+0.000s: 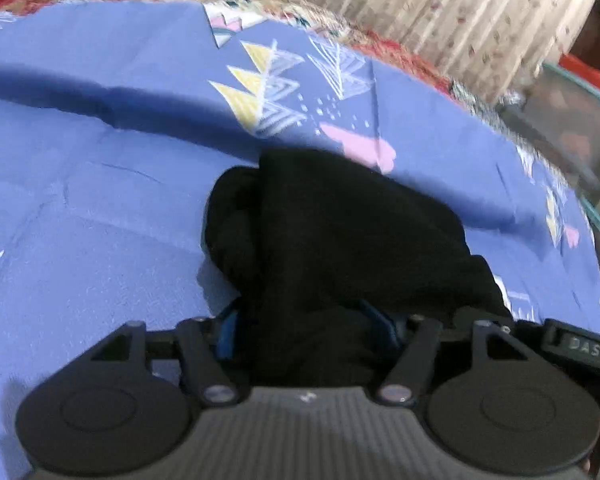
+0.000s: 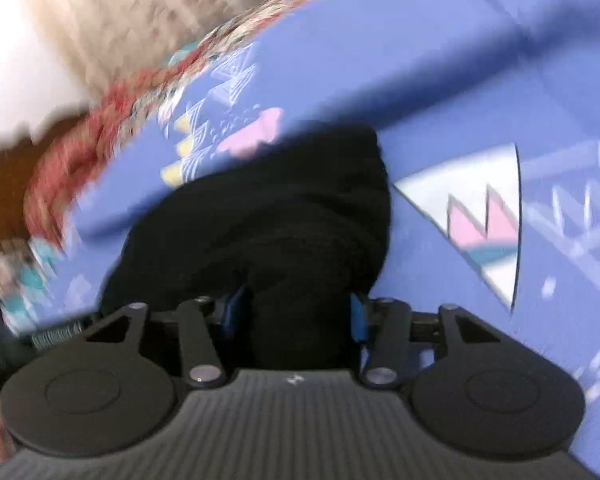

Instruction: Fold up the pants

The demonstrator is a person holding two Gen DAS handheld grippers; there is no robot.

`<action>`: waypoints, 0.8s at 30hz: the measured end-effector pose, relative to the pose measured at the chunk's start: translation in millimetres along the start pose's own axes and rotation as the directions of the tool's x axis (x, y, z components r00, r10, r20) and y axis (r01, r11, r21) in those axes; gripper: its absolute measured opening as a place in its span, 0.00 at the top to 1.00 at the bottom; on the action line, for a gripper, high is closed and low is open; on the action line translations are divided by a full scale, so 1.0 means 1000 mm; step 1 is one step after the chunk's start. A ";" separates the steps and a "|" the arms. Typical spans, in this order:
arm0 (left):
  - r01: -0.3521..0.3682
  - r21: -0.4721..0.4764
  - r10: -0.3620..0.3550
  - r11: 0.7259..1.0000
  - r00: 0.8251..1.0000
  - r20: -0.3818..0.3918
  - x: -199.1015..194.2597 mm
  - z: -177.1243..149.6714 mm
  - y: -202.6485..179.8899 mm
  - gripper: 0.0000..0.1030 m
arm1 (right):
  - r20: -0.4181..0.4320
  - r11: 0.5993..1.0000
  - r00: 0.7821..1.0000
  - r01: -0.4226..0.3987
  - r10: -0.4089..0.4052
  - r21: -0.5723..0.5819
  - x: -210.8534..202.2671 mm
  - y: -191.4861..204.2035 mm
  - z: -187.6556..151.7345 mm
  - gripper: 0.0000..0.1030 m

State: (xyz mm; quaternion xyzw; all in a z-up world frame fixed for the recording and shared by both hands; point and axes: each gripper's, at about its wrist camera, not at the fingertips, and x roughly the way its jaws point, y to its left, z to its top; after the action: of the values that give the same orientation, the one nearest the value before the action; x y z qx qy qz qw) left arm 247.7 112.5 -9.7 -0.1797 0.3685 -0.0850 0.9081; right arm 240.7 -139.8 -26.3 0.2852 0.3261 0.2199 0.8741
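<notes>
Left gripper (image 1: 306, 332): jaws clenched on the pants (image 1: 332, 240), black cloth bunched between the blue pads (image 1: 225, 334) and spilling forward of the jaws in a thick wad. Pants hang or drape ahead of the jaws over the blue sheet (image 1: 80, 200); cannot tell if the far end touches it. Ahead of the jaws, past the pants, a pink patch and yellow-white triangle print on the sheet. Beyond the sheet's far edge, a red patterned cover (image 1: 400, 46), then a beige curtain (image 1: 460, 8). A glass edge (image 1: 572, 120) lies far right of the jaws.

Right gripper (image 2: 296, 316): jaws clenched on the pants (image 2: 268, 208), black cloth filling the gap between blue pads (image 2: 358, 318). Wad extends forward and left of the jaws. Right of the jaws, the sheet (image 2: 400, 60) shows a white-pink triangle print. Left and ahead, the red cover (image 2: 72, 148) and curtain (image 2: 120, 20), both motion-blurred.
</notes>
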 end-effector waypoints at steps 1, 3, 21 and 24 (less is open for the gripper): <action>-0.011 0.010 0.011 1.000 1.000 0.002 -0.001 0.000 -0.003 0.37 | 0.005 0.999 1.000 0.018 -0.018 -0.030 -0.003 0.004 -0.001 0.46; -0.039 0.018 0.039 0.999 0.999 -0.010 -0.003 0.004 -0.007 0.36 | 0.022 0.996 0.999 0.052 -0.050 -0.069 -0.011 0.014 -0.002 0.43; -0.276 0.110 0.285 0.955 0.955 -0.082 -0.169 -0.096 -0.078 0.28 | 0.052 0.970 0.977 0.211 -0.207 -0.116 -0.147 0.072 -0.122 0.36; -0.279 0.095 0.288 0.956 0.953 -0.095 -0.192 -0.119 -0.082 0.27 | 0.033 0.973 0.977 0.213 -0.211 -0.087 -0.167 0.078 -0.150 0.35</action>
State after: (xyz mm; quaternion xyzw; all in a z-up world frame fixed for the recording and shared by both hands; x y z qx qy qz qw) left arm 26.0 60.8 65.9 -0.0835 0.4354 0.0220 0.8961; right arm 5.7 -124.7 4.4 0.2117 0.3339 0.1364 0.9084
